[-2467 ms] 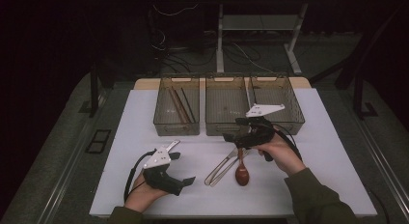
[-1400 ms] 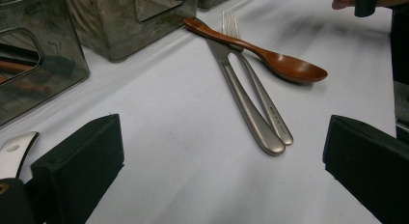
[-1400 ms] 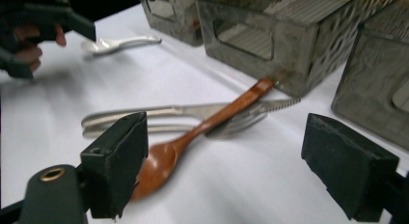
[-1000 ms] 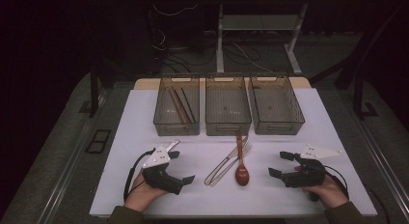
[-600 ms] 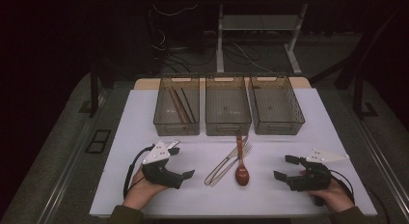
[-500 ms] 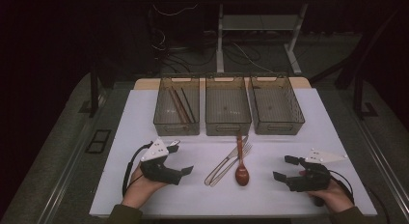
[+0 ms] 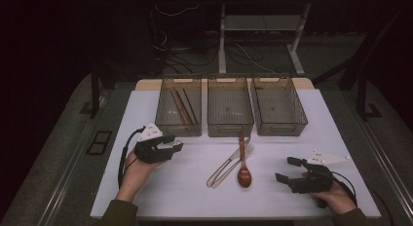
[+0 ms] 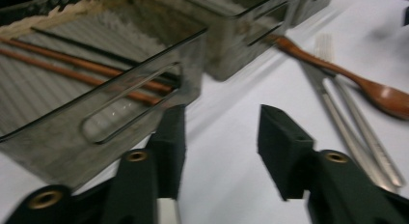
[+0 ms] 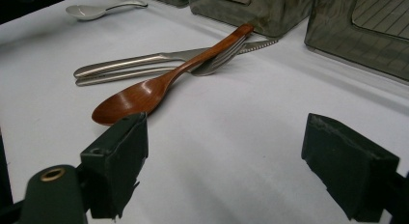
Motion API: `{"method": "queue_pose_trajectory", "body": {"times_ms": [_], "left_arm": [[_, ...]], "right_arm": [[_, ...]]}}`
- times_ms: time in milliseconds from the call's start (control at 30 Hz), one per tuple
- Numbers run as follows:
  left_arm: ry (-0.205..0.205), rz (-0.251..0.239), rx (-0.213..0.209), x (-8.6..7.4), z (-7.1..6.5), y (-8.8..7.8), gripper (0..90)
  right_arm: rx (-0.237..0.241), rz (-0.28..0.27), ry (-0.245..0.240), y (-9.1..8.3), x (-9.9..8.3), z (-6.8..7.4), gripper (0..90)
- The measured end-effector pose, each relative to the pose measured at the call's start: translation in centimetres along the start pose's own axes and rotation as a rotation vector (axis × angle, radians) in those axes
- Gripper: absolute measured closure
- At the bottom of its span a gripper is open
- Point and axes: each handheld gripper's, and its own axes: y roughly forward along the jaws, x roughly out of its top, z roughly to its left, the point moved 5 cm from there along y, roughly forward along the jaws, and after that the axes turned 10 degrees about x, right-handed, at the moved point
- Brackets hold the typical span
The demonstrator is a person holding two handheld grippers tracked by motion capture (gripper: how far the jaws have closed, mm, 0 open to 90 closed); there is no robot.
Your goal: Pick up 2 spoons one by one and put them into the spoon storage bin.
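A wooden spoon (image 7: 244, 173) lies across a metal fork (image 7: 233, 162) and knife (image 7: 225, 165) at the middle of the white table (image 7: 195, 192). In the right gripper view the wooden spoon (image 9: 144, 93) rests just beyond my jaws. My left gripper (image 7: 175, 147) hovers close to the front of the left bin (image 7: 180, 130), which holds chopsticks (image 8: 72, 72). Its jaws have just been closing, and in the left gripper view the left gripper (image 8: 222, 122) has nothing in the gap. My right gripper (image 7: 285, 169) rests wide open at the front right, and the right gripper (image 9: 224, 132) is empty.
Three clear bins stand in a row at the back: the left one, a middle bin (image 7: 230, 109) and a right bin (image 7: 278, 109). A metal spoon (image 9: 96, 10) lies on the table far off in the right gripper view. Dark floor surrounds the table.
My left hand has moved away from me toward the left bin and its jaws have narrowed. My right hand pulled back earlier from the bins to the front right and now stays still.
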Motion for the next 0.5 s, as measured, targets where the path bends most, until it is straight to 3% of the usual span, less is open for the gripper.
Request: {"method": "queue_pose_trajectory", "body": {"times_ms": [133,367,500], "left_arm": [[-0.015,0.024,0.015,0.0,1.0,0.8,63.4],[-0.039,0.068,-0.007,-0.2,2.3,2.1,75.2],[-0.051,0.096,0.014,-0.7,2.8,2.6,81.6]], "right_arm": [[-0.002,-0.001,0.000,0.0,0.0,-0.1,16.2],[-0.005,0.002,-0.004,0.0,0.0,0.0,16.2],[-0.005,0.003,-0.007,0.0,0.0,0.0,16.2]]}}
